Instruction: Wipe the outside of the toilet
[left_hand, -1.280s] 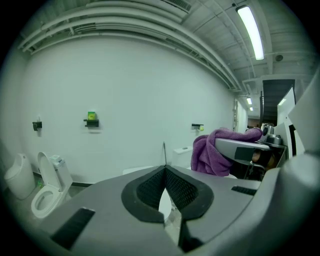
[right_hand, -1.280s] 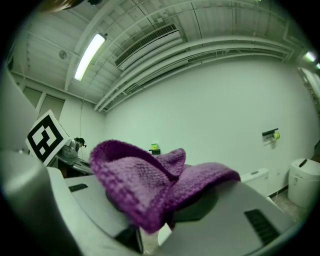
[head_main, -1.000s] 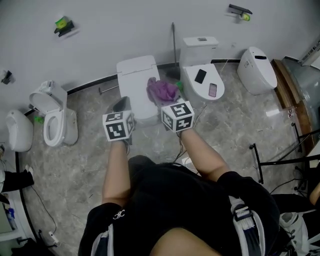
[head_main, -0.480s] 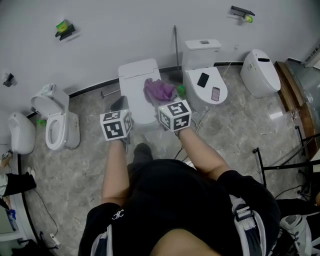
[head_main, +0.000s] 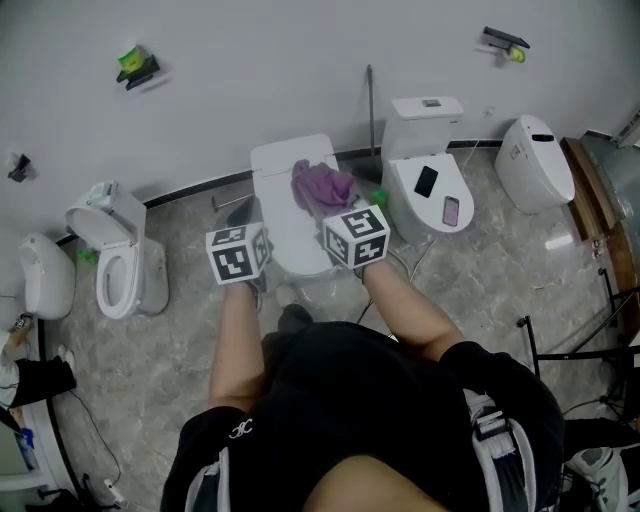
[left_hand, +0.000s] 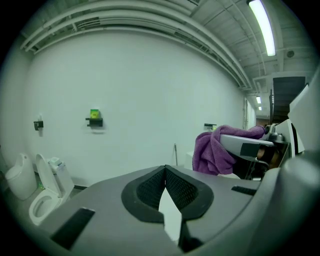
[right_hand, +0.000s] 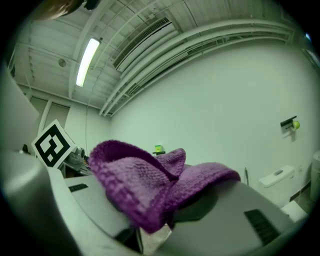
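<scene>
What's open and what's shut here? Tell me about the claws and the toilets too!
Left claw: shut, empty.
Right claw: shut on the purple cloth.
Purple cloth: bunched, draped over the right claw.
Middle toilet: lid down.
Left toilet: lid up.
Toilet with phones: lid down, two phones on top.

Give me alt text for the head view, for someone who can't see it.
Seen from above, a person stands over a closed white toilet, the right gripper clamping a purple cloth over its lid, with the left gripper alongside. Other toilets stand along the wall.
</scene>
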